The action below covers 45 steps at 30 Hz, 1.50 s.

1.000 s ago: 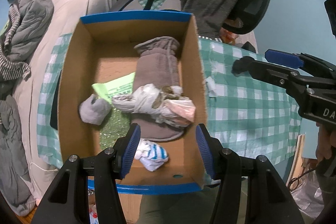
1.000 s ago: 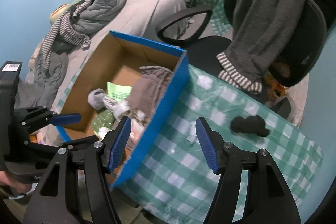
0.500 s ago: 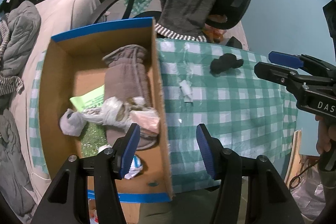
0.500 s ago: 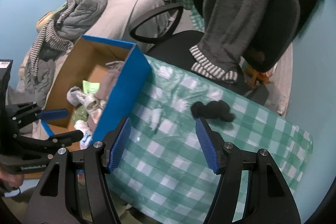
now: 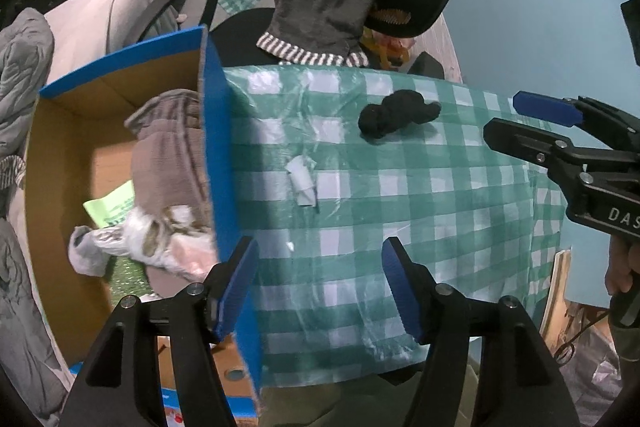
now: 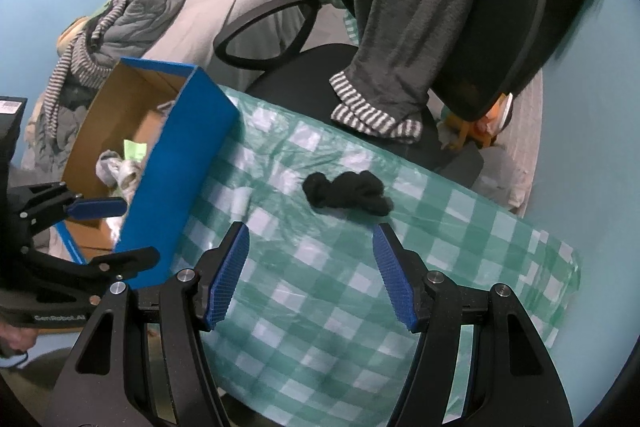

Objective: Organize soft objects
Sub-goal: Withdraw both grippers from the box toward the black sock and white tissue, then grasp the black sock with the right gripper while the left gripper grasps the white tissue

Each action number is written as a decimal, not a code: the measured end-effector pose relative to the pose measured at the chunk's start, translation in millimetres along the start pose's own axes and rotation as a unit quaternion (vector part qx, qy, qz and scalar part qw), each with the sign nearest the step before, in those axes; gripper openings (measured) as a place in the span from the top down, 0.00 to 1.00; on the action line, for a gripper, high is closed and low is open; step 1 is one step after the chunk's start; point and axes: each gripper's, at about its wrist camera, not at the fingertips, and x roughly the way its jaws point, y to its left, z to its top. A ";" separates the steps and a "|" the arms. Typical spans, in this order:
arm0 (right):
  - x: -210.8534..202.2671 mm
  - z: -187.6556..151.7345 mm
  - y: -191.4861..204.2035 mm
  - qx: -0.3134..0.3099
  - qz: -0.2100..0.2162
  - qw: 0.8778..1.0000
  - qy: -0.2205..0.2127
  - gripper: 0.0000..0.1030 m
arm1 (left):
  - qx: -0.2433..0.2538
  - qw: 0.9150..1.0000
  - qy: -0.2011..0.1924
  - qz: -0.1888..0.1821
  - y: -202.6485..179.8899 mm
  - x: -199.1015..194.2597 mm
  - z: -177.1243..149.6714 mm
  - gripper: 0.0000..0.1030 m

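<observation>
Sock (image 6: 347, 191), a black bundle, lies alone on the checked cloth (image 6: 320, 287) at about 12 o'clock just ahead of the right gripper (image 6: 310, 273), whose jaws stand wide and empty; I'd drop them straight over the thick middle, close firmly, then carry it to the box (image 6: 176, 163) at 9 o'clock. Left gripper (image 5: 318, 285) also gapes empty beside the box wall. Compared with a second ago, both views have swung from the box toward the sock.

Dim, bluish indoor light; soft shadows. Mild glare on plastic tablecloth (image 5: 400, 187) ahead of jaws. Heavy fisheye bending, black corners. Slight motion blur.
</observation>
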 end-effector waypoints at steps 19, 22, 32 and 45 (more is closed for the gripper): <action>37.0 10.3 -22.3 -0.050 -0.006 0.998 0.029 0.31 | -0.039 0.999 0.034 0.002 -4.9 60.2 24.6 0.33; 44.0 12.3 -23.0 -0.061 -0.006 0.998 0.035 0.31 | -0.038 0.999 0.034 -0.002 -5.5 63.7 26.6 0.33; 67.8 17.2 -27.0 -0.079 -0.005 0.995 0.058 0.31 | -0.058 0.997 0.043 0.001 5.2 65.9 24.1 0.33; 98.2 25.0 -27.2 -0.134 0.000 0.989 0.070 0.31 | -0.096 0.994 0.057 -0.017 5.3 71.8 21.7 0.33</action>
